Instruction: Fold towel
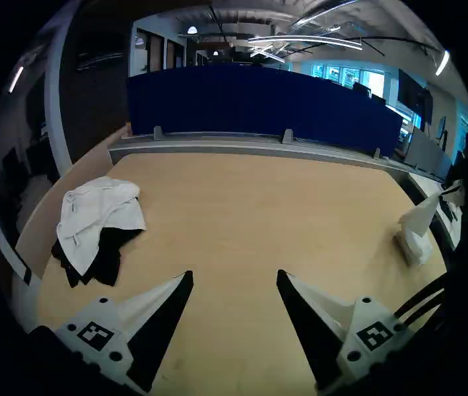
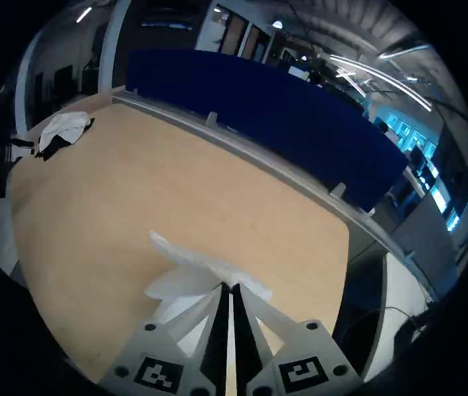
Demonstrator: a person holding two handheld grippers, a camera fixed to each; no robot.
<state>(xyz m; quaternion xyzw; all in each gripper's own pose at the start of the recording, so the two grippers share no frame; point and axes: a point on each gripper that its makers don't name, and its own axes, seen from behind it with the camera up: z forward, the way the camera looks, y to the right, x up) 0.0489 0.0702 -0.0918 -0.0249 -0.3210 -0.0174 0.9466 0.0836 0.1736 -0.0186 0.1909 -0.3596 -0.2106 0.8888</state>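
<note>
The towel [image 2: 191, 277] is pinched at its near edge by the clenched fingers of the right gripper [image 2: 229, 285], while the left gripper [image 1: 234, 273], fingers released and empty, is held well to the left of the towel.

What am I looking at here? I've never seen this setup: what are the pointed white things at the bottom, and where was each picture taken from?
There is no robot. A person holds a two-finger tool in each hand, and a fisheye camera rides on each tool, looking forward along its fingers. The pointed shapes are those fingers.

In the left gripper view, the left hand-held gripper is open and holds nothing, over a wooden table. A heap of white and black cloth lies to its left, and a blue partition runs along the table's far edge.

In the right gripper view, the right hand-held gripper has its fingers closed on a white towel. The same towel appears at the right of the left gripper view, drawn up into a peak.
</note>
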